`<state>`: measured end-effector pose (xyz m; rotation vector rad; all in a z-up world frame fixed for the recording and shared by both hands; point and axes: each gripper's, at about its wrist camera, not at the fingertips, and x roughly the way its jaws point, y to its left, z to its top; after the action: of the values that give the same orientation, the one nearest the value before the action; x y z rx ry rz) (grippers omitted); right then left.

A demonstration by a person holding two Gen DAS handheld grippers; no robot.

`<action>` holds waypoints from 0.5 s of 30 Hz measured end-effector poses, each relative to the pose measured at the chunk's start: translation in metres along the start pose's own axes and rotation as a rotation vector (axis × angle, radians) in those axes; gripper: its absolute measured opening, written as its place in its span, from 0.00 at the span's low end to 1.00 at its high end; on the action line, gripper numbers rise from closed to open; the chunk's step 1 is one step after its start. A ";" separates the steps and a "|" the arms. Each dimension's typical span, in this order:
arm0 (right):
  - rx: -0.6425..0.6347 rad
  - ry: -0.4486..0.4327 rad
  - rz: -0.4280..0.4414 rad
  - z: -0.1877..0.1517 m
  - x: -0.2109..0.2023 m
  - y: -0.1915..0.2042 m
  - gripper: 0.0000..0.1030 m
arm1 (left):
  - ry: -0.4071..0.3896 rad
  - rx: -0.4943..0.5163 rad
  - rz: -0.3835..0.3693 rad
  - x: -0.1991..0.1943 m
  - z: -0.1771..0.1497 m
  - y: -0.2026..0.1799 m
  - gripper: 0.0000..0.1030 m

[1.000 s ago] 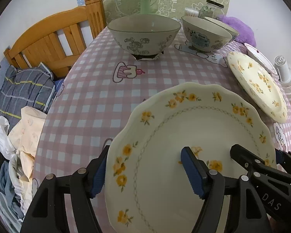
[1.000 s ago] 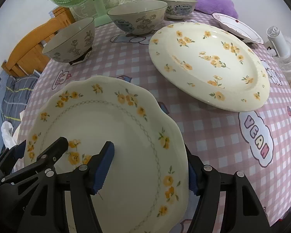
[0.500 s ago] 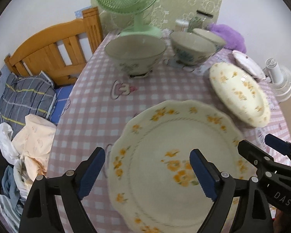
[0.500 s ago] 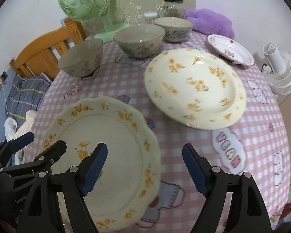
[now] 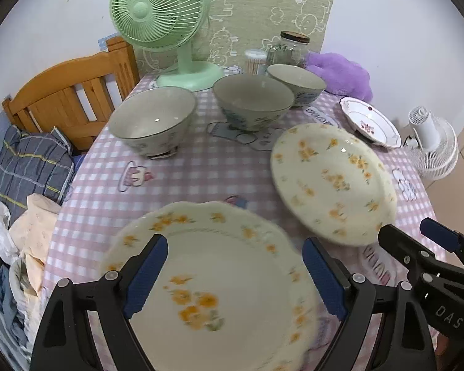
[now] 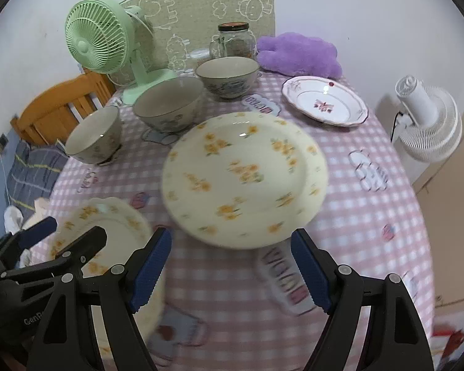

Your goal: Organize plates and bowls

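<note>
Left gripper (image 5: 235,273): jaws spread wide, nothing held; it sits above the scalloped plate (image 5: 213,281), pads clear of the rim.
Right gripper (image 6: 230,270): jaws spread wide, empty, above bare tablecloth (image 6: 355,216).
Scalloped plate: flat on the near left of the table.
Round plate (image 6: 244,179): right of it, farther back.
Bowls (image 5: 153,120): three, along the far side.

two black grippers with blue pads point steeply downward, side by side. the left gripper (image 5: 233,276) has its jaws spread wide, nothing pressed between the pads. the right gripper (image 6: 230,273) is likewise spread wide and holds nothing. both frames are blurred, so the grippers seem to be moving.
</note>
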<state>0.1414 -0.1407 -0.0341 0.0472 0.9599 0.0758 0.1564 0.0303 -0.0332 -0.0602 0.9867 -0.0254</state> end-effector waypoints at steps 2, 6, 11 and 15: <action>-0.018 -0.004 0.014 0.006 -0.001 -0.014 0.80 | -0.008 -0.022 0.006 0.000 0.003 -0.013 0.87; -0.042 -0.014 0.028 0.022 0.002 -0.043 0.80 | -0.014 -0.047 0.036 0.006 0.013 -0.039 0.87; -0.051 -0.020 0.055 0.047 0.017 -0.072 0.80 | -0.032 -0.061 0.079 0.018 0.033 -0.063 0.87; -0.038 -0.013 0.081 0.068 0.034 -0.090 0.80 | -0.038 -0.091 0.083 0.030 0.051 -0.073 0.87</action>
<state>0.2206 -0.2283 -0.0299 0.0516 0.9436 0.1680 0.2161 -0.0416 -0.0252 -0.1035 0.9510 0.0963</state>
